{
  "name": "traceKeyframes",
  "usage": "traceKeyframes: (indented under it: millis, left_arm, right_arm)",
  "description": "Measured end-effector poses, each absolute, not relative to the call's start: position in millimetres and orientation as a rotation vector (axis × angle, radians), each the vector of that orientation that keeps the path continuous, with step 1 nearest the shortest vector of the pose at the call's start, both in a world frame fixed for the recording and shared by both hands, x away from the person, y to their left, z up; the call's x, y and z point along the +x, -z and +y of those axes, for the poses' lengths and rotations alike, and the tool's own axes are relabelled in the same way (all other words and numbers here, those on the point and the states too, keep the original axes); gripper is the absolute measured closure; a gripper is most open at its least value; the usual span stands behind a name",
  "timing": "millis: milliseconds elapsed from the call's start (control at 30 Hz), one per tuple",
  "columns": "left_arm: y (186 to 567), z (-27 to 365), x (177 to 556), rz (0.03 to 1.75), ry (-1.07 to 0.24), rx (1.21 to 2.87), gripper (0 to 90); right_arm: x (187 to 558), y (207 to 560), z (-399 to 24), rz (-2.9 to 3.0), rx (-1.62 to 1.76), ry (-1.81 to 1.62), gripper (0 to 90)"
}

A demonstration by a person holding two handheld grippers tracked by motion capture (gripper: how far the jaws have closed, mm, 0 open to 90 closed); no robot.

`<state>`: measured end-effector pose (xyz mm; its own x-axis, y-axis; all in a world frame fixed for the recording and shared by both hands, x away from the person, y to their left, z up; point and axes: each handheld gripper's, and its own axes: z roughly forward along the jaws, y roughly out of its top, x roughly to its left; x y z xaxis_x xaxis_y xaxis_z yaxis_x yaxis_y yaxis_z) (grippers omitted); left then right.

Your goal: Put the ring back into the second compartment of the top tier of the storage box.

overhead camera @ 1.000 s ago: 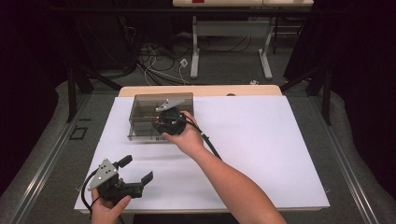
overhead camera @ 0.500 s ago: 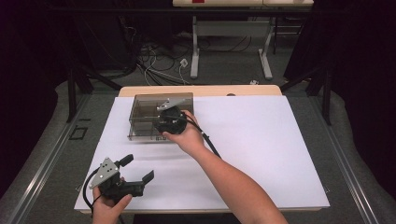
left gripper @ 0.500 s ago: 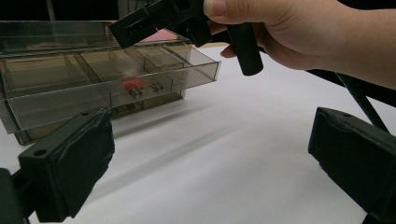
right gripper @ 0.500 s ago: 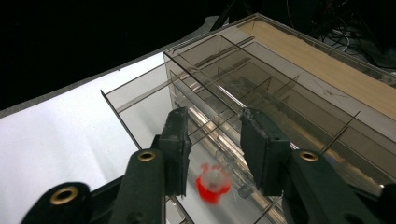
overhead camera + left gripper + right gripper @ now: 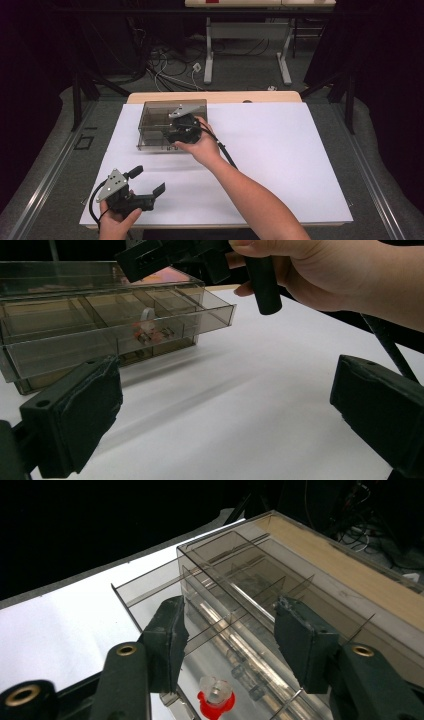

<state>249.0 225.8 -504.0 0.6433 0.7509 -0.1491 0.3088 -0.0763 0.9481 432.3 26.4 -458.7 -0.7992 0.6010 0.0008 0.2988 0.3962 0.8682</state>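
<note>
A smoky clear drawer box [image 5: 155, 114] stands at the back left of the white table top [image 5: 280, 150], its top drawer [image 5: 150, 592] pulled out. My right gripper [image 5: 176, 134] hovers over that drawer, pointing down. Its jaws [image 5: 230, 635] have just been opening and stand apart with nothing between the pads. Below them a small red and white piece [image 5: 215, 697] lies in a drawer compartment. That piece [image 5: 146, 326] can also be seen through the drawer's front wall. My left gripper [image 5: 147, 181] rests near the front left edge, open and empty [image 5: 225, 415].
The box [image 5: 60, 330] has several divided compartments. The right gripper's cable [image 5: 223, 151] trails back along the forearm. Dark floor, cables and desk legs [image 5: 209, 55] lie beyond the wooden far edge [image 5: 225, 96].
</note>
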Motion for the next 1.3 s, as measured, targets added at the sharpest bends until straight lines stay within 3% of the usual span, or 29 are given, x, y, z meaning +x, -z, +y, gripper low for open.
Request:
traceKeyframes:
  millis: [667, 1167, 1300]
  left_arm:
    - [505, 224, 250, 0.869, -0.457, 1.674, 0.4]
    - [505, 226, 249, 0.871, -0.461, 1.673, 0.4]
    - [505, 226, 249, 0.875, -0.461, 1.669, 0.4]
  right_arm:
    - [418, 440, 16, 2.318, 0.760, -1.322, 37.2]
    - [408, 431, 2, 2.299, 0.837, -1.317, 15.5]
    - [404, 428, -3, 2.288, 0.849, -1.328, 14.9]
